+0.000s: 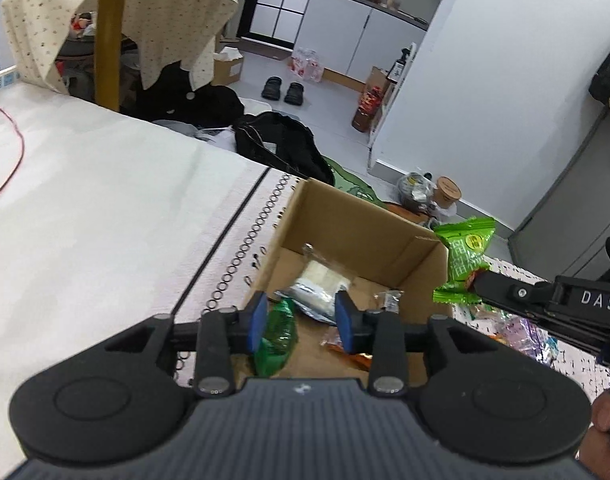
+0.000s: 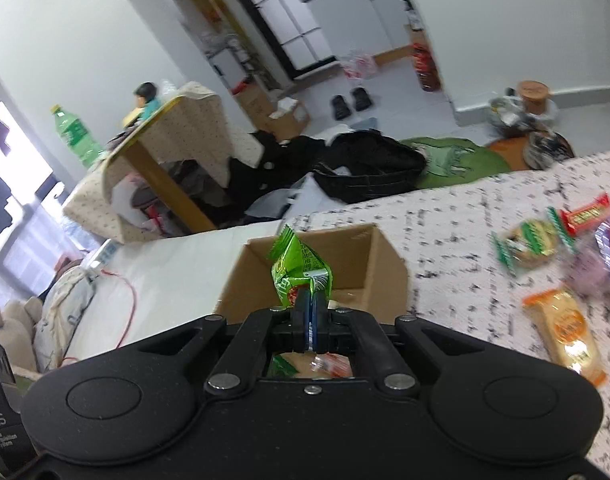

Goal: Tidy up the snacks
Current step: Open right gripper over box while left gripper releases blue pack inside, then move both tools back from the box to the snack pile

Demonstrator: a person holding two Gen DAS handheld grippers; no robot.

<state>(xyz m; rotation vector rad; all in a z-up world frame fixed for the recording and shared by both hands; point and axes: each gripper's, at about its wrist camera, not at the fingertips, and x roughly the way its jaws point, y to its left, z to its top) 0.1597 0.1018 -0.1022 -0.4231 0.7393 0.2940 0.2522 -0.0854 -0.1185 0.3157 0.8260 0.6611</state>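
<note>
The left gripper (image 1: 301, 320) hangs released over the cardboard box (image 1: 369, 220), its blue pads spread and empty. In this left wrist view the box already holds several snacks: a white packet (image 1: 325, 280) at the centre, a green wrapper (image 1: 275, 336) at 7 o'clock, an orange one at 5 o'clock. The right gripper (image 1: 475, 280) enters from 3 o'clock, clenched on a green snack packet (image 1: 467, 254) just outside the box's right wall.

In the right wrist view, the right gripper pinches that packet's lower end, box straight ahead at 12 o'clock. Loose snacks (image 2: 561, 328) lie on the patterned cloth (image 2: 445, 216) at 3 o'clock, so sorting looks partly done, with several left.
</note>
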